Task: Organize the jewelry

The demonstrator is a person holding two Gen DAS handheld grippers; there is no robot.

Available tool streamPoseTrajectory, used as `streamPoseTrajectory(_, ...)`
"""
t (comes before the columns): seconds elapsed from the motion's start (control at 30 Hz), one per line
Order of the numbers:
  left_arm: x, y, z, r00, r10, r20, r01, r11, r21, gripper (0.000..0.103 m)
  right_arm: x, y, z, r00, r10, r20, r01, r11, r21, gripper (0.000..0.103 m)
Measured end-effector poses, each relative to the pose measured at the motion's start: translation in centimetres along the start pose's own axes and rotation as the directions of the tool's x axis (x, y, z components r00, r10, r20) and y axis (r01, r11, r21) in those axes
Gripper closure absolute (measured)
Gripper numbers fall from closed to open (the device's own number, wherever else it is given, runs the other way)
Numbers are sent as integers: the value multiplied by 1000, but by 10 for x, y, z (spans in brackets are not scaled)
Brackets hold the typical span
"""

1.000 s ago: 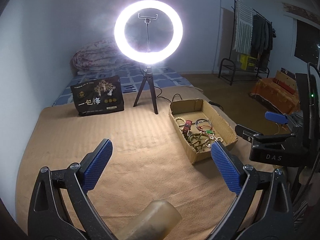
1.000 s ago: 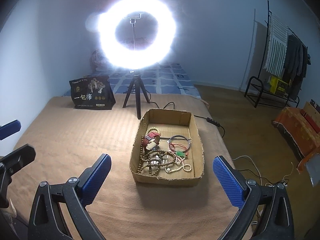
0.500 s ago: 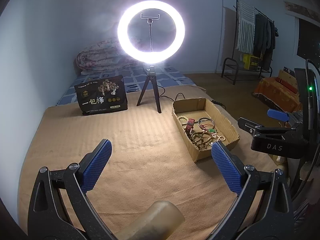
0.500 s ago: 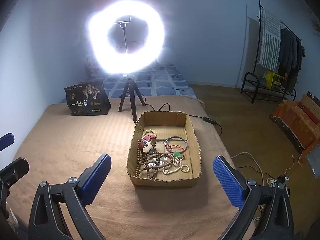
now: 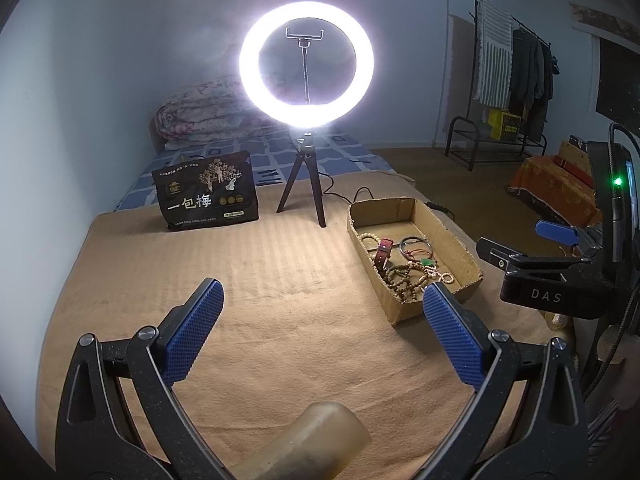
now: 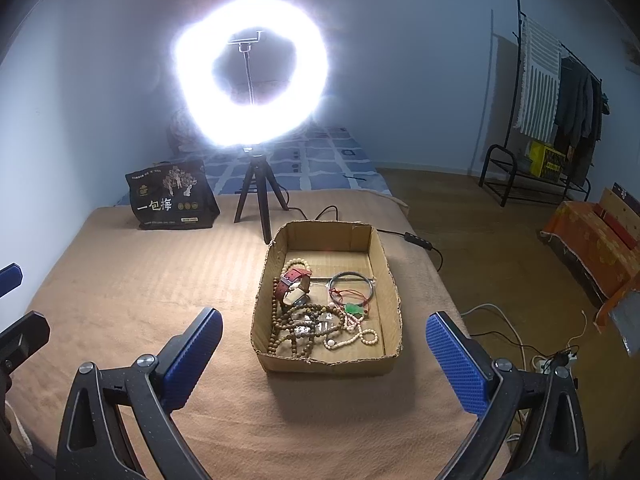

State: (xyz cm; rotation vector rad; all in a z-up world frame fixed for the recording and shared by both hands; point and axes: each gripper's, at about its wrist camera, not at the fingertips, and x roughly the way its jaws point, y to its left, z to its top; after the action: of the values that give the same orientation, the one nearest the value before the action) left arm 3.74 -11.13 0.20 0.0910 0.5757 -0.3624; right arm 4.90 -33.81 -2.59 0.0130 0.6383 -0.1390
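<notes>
A shallow cardboard box (image 6: 394,292) lies on the tan blanket and holds a tangle of jewelry: wooden bead strings (image 6: 296,330), a red-strap watch (image 6: 294,284), a dark bangle (image 6: 352,282), a green pendant (image 6: 354,309) and pale beads (image 6: 362,336). My right gripper (image 6: 324,354) is open and empty, just in front of the box. My left gripper (image 5: 320,332) is open and empty, over bare blanket left of the box (image 5: 448,236). The right gripper shows in the left wrist view (image 5: 532,256).
A lit ring light on a small tripod (image 6: 256,196) stands behind the box, with its cable (image 6: 416,238) running off the bed. A black printed bag (image 6: 170,196) stands at the back left. The bed's right edge drops to the floor.
Both views have shifted slightly; the box sits a little farther right in the left wrist view and closer in the right one. Both grippers stay open.
</notes>
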Motion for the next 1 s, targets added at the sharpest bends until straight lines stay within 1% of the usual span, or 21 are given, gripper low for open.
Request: streamPoseTrajectory(1.0,4,5,0,999,35,2,-35,999,0,1,7,2,-3,1000,-12,-20,12,1000,-17,0)
